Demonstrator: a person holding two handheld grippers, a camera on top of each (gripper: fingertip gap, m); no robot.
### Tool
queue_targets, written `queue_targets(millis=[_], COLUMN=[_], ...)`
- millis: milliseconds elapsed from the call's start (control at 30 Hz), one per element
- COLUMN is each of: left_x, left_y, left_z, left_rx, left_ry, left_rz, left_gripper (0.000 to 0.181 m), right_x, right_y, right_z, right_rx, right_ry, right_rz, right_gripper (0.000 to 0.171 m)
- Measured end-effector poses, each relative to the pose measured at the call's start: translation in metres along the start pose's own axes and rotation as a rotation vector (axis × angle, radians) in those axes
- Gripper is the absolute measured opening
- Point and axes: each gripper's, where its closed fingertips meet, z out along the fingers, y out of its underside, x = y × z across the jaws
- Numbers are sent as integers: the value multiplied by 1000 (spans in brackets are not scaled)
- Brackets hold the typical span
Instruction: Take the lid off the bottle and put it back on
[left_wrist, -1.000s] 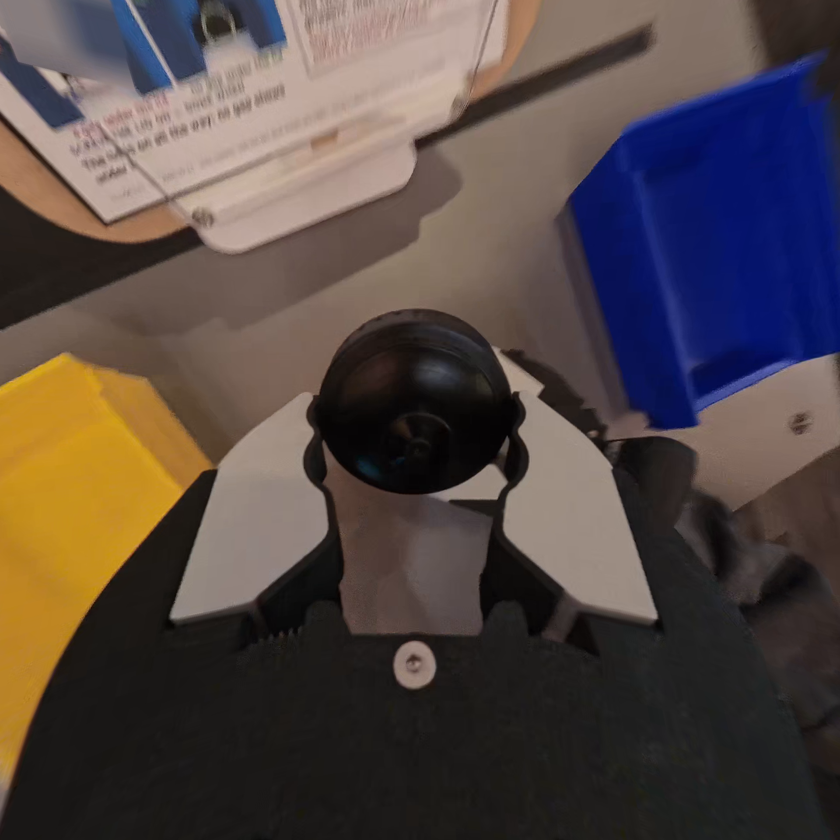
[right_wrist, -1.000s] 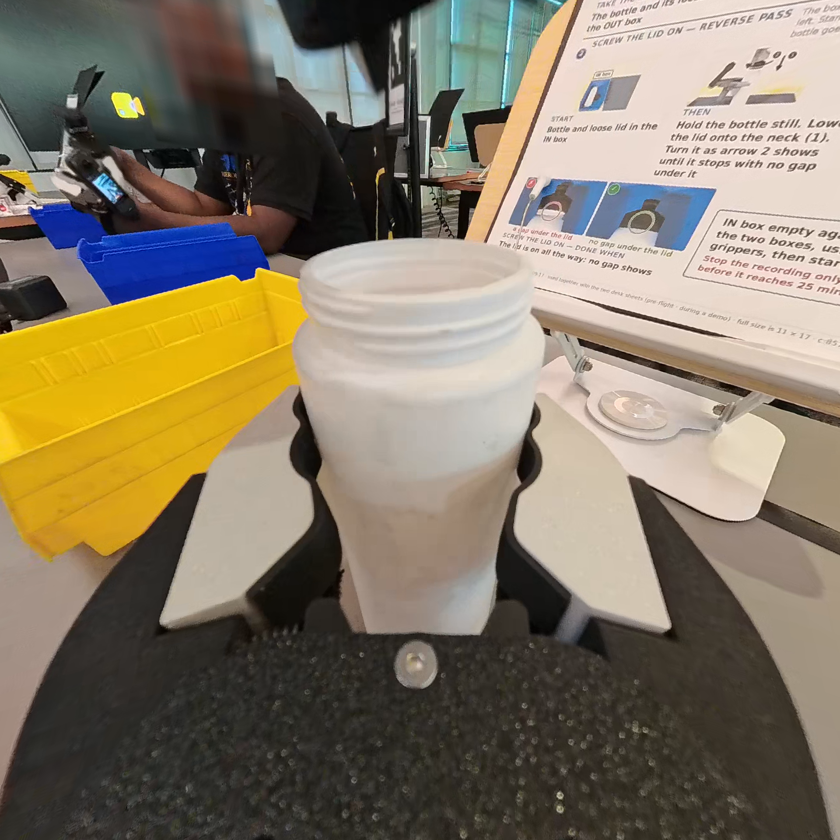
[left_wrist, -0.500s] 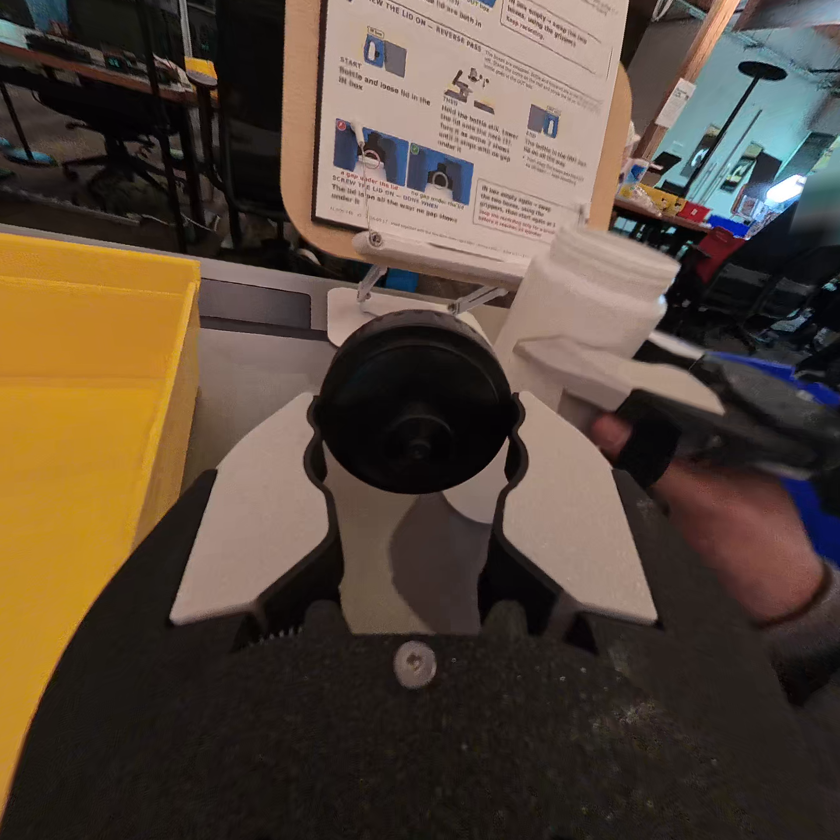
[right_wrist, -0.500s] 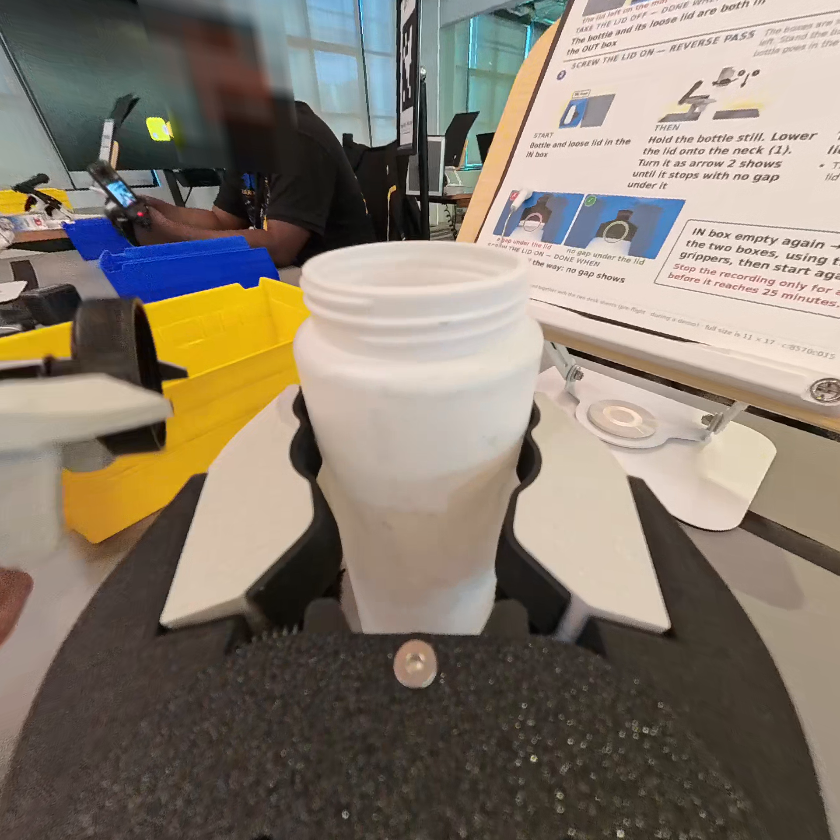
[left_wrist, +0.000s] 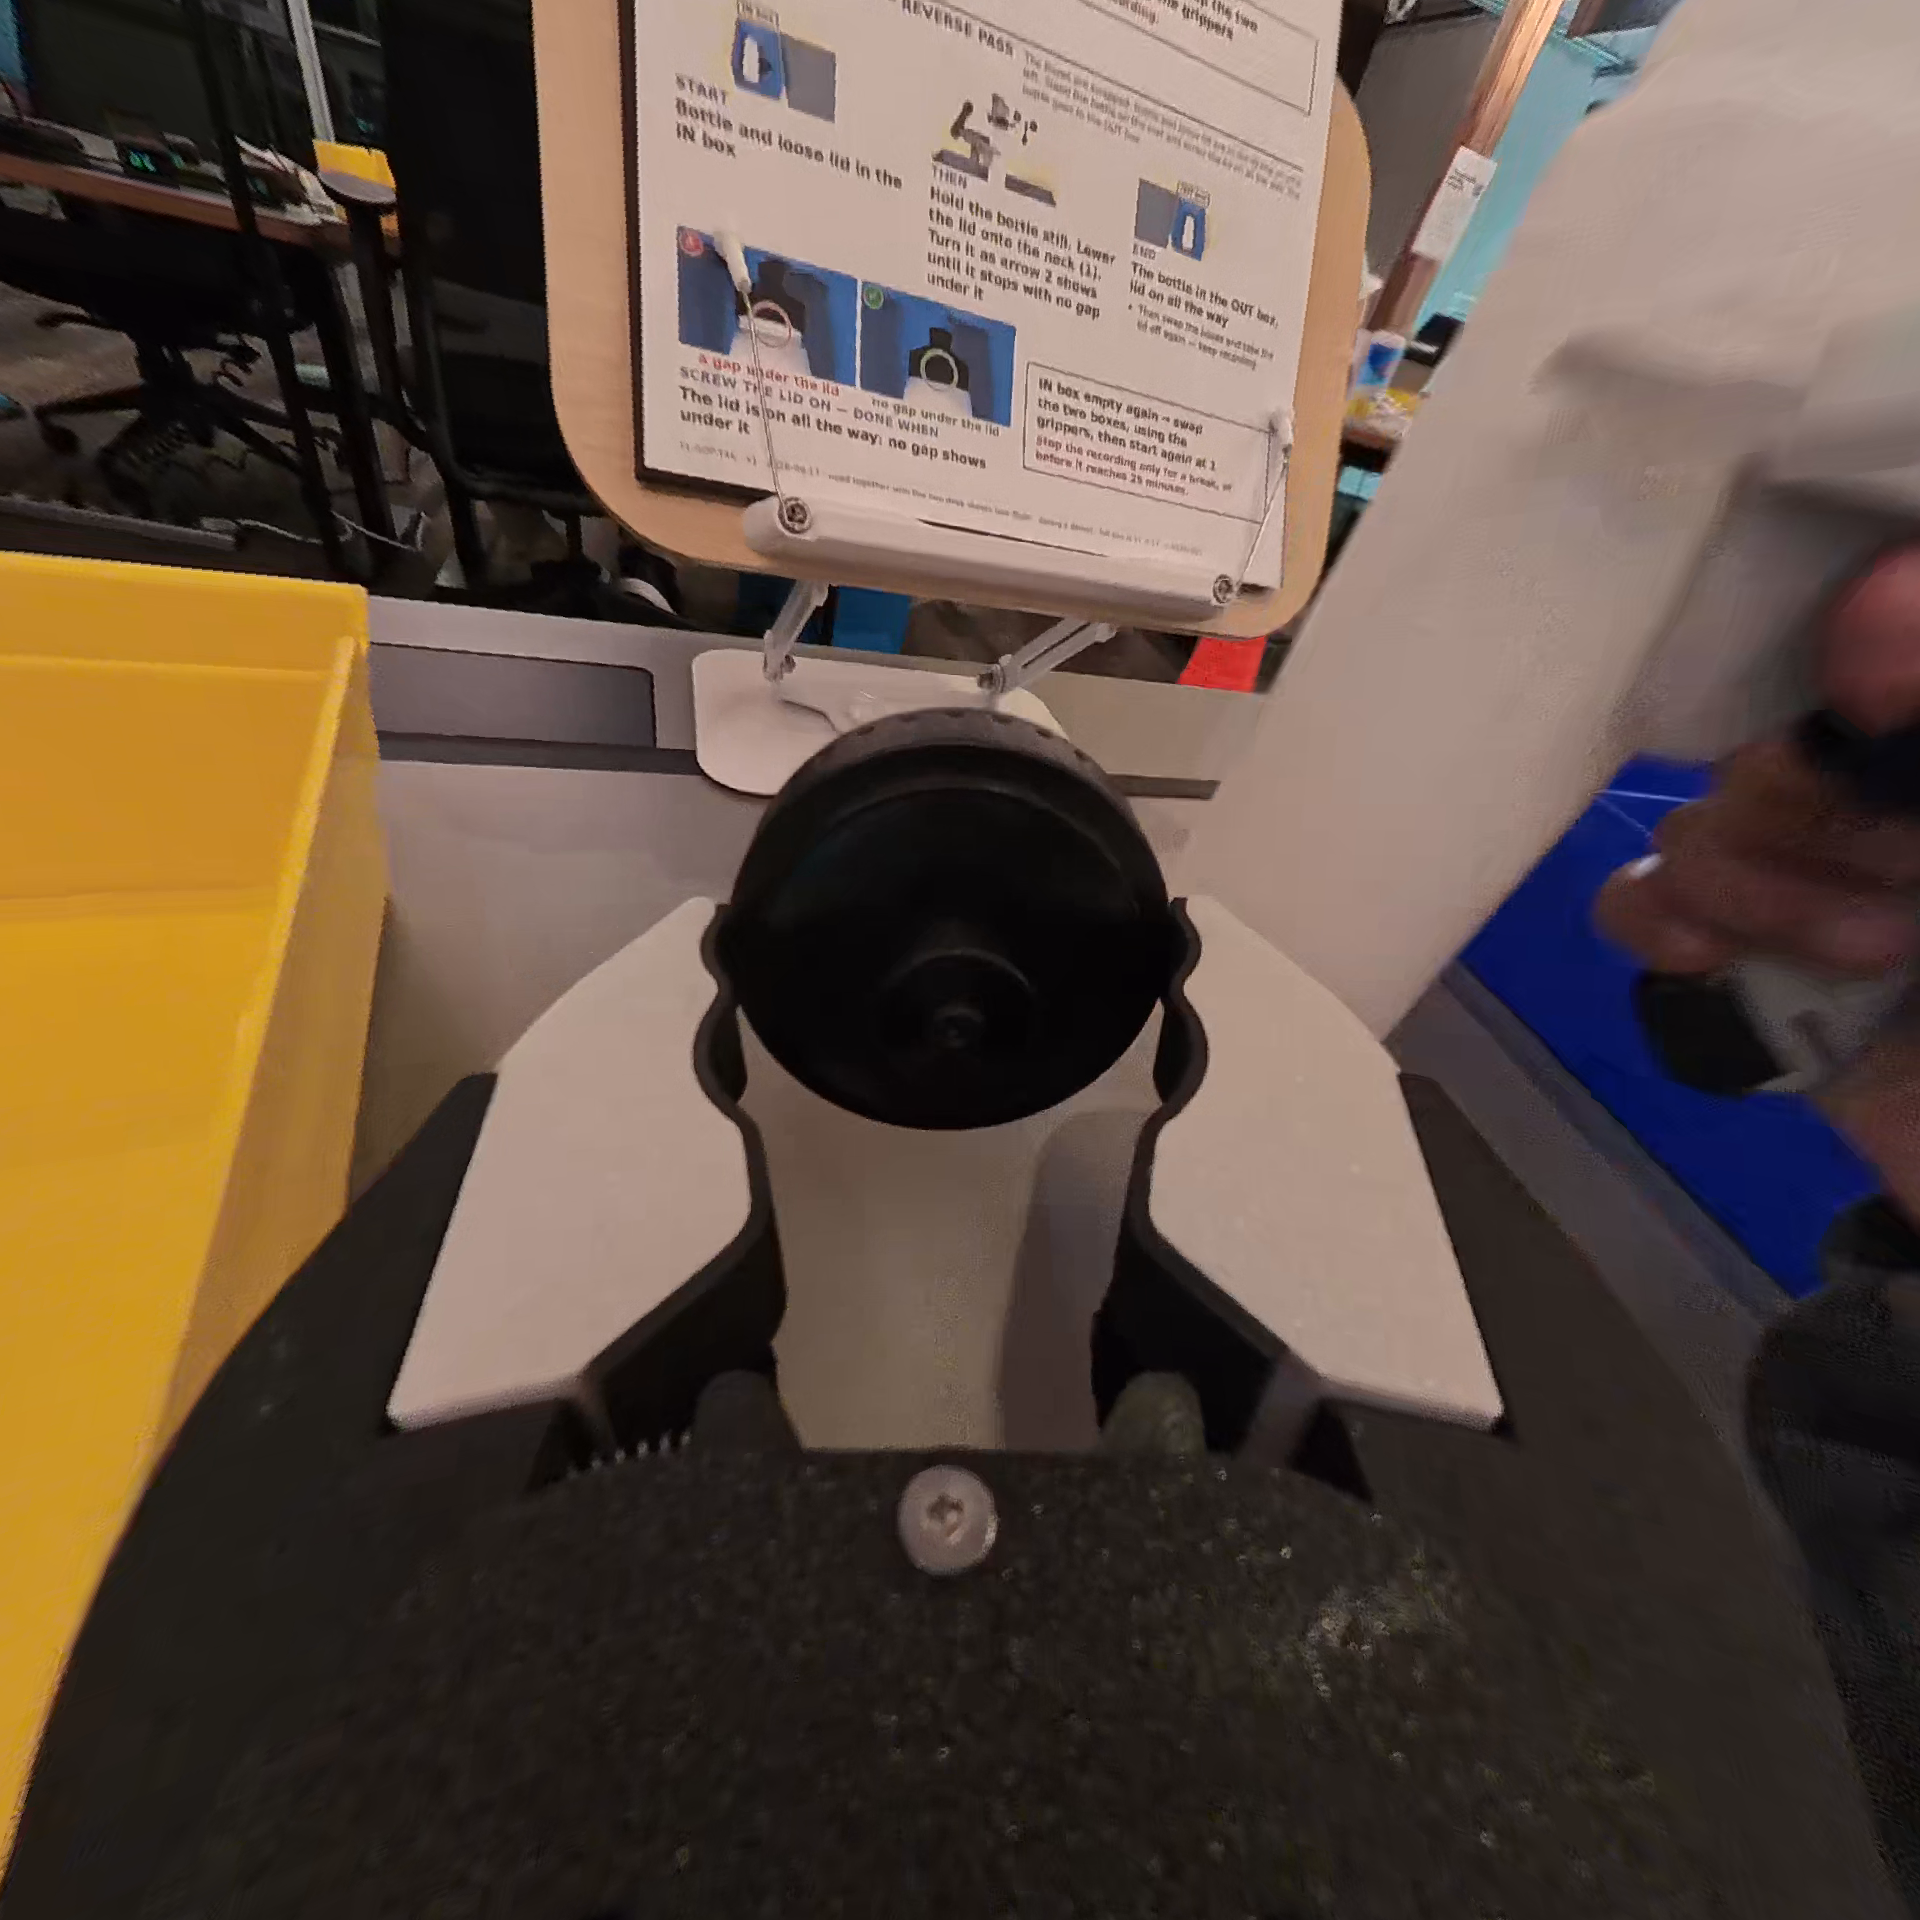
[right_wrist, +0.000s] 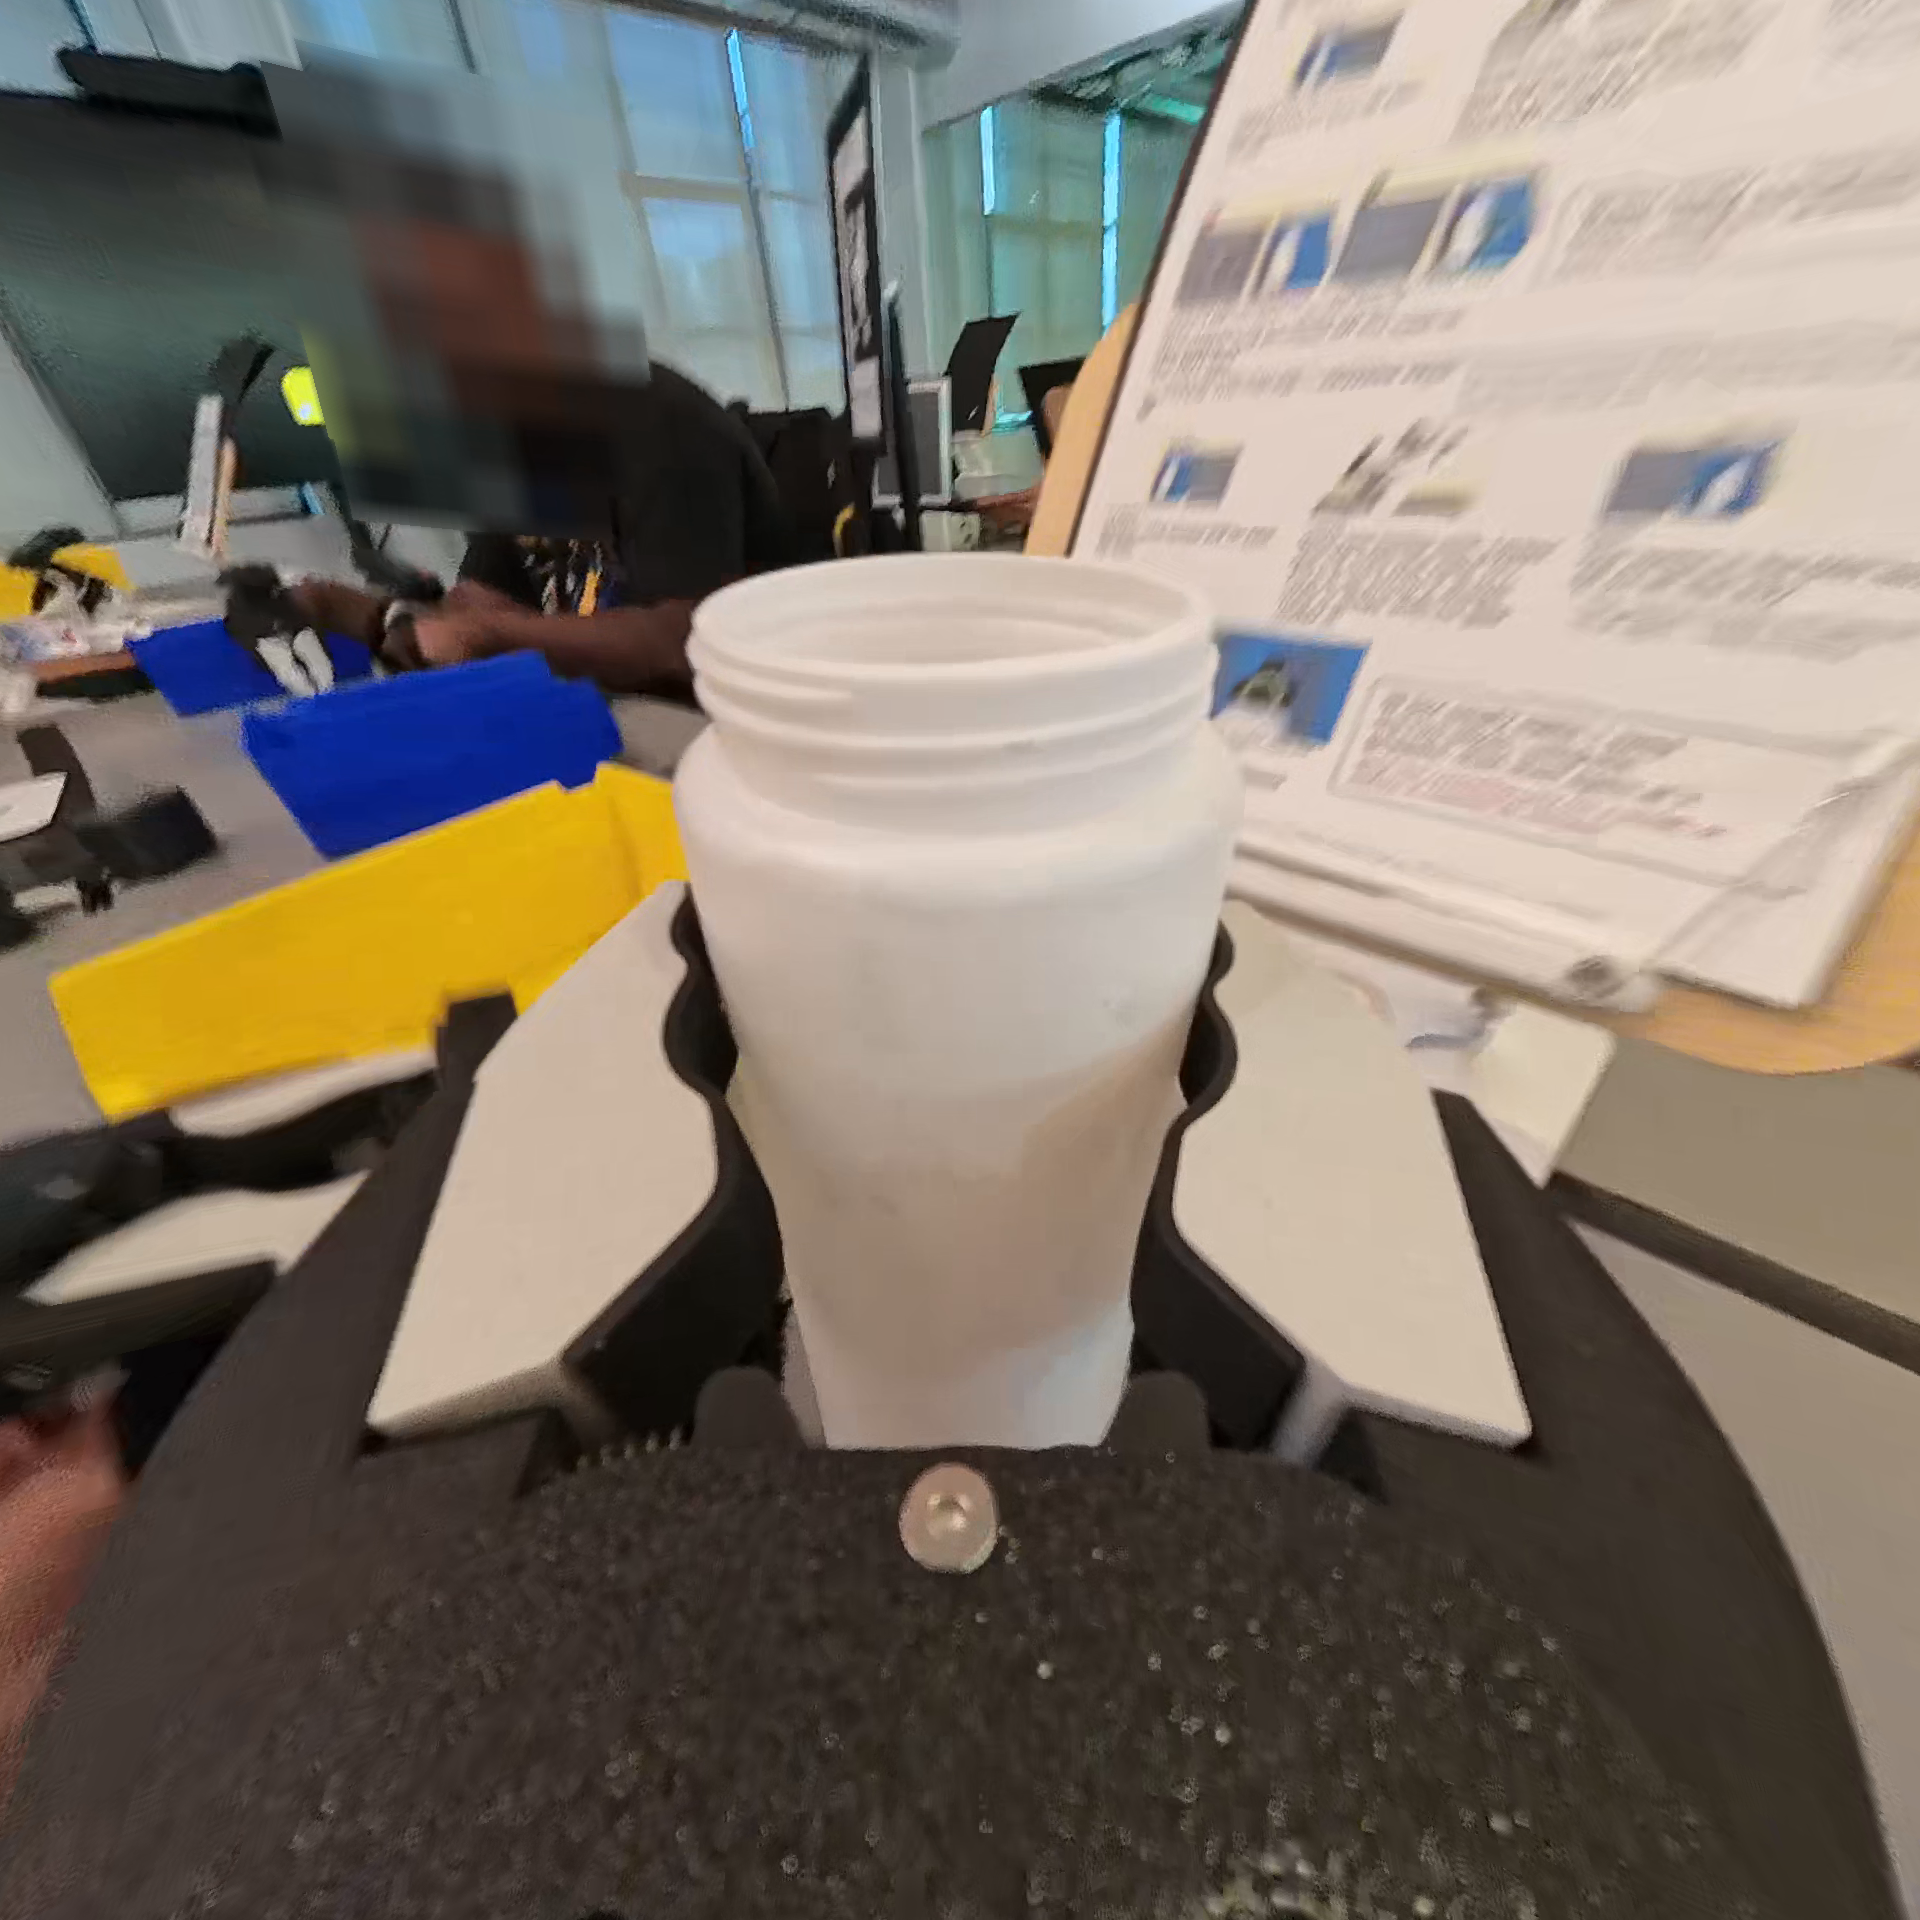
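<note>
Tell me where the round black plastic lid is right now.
The round black plastic lid sits centre in the left wrist view, clamped between the left gripper fingers, off the open white plastic bottle, with the yellow plastic bin to its left.

lid (left_wrist: 945, 935): glossy black plastic | bottle (right_wrist: 951, 935): matt white plastic (faintly scuffed)

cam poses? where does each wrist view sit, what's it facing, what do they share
Left wrist view: on the left gripper, facing the instruction board; its fingers clamp the black lid; a hand shows right.
Right wrist view: on the right gripper, gripping the open white bottle.
Shared: board, yellow bin, bottle.
</note>
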Motion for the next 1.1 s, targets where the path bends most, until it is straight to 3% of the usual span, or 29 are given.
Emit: queue_targets(millis=[100,200,333,500,633,800,967,1100], left_x=[3,6,4,0,-2,-1,1,5], left_y=[-1,-4,-5,-4,0,6,10,12], left_z=[2,-1,-2,0,4,9,12,13], left_rx=[-7,8,10,-1,-19,-45,-66,-82], left_ry=[21,32,29,27,32,28,39,54], left_rz=[-24,-20,-26,-53,-80,-66,-66,-63], left_gripper=[77,77,77,77,77,77,77,77], right_x=[14,53,141,234,260,258,266,274], right_y=[-76,-138,-166,-94,-17,64,98,119], right_z=[-45,-94,-141,-180,-195,-185,-167,-168], right_rx=[61,-3,-184,-710,-1035,-1370,-1507,-1589], right_ry=[76,203,354,474,485,297,197,122], right_rz=[-12,9,82,71,-50,-377,-624,-693], right_gripper=[86,87,87,87,87,87,87,87])
